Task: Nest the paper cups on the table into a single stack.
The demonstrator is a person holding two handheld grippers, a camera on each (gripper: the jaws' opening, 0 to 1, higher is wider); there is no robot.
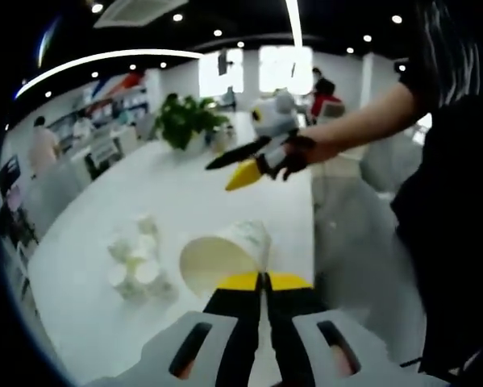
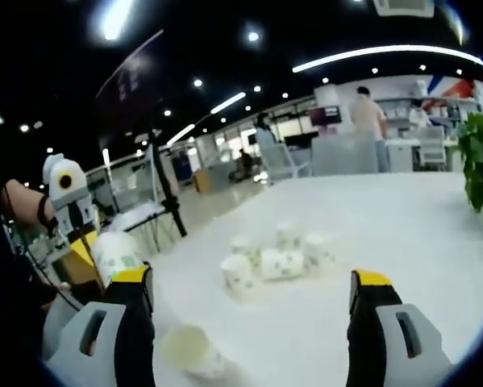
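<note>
Table point(image 2: 402, 234) white, spreads ahead of both tongs. Cup cluster point(image 2: 277, 258) ahead of right tongs point(image 2: 253, 294), jaws spread wide, holding nothing. Left tongs point(image 1: 263, 280) pressed together, pinching cup point(image 1: 225, 258) rim, cup on its side.

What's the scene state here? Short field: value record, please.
left gripper: jaws shut on the rim of a paper cup, held off the table
right gripper: jaws wide open, holding nothing
cup cluster: several loose cups grouped on the table, some upright, at least one on its side
stray cup: alone on the table, near the right gripper's left jaw
plant: at the table's far end
stack: not formed yet
</note>
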